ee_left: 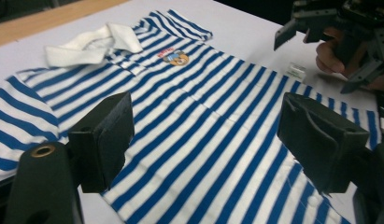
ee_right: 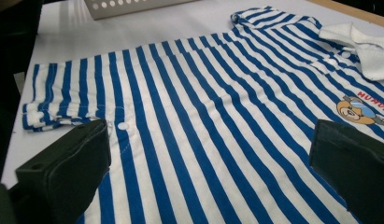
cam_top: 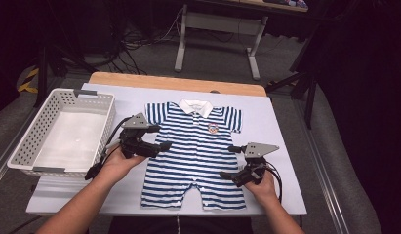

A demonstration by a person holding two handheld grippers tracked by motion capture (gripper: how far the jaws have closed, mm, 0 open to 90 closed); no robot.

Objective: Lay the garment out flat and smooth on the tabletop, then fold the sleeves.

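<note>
On the table lies a striped romper (cam_top: 193, 151), flat. Left gripper (cam_top: 161, 145) and right gripper (cam_top: 226, 174) hover at its sides, jaws wide, holding nothing.

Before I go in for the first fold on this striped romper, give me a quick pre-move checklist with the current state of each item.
1. Romper lies flat and spread on the white mat, collar at the far end: ok.
2. Left gripper jaws open, nothing between them: ok.
3. Right gripper jaws open, nothing between them: ok.
4. Both grippers at opposite side edges of the romper: ok.
5. Basket stands left of the romper, apart from it: ok.
6. Small clear thing on the mat beside the romper's right edge, possibly in the fold's way: cannot tell.
</note>
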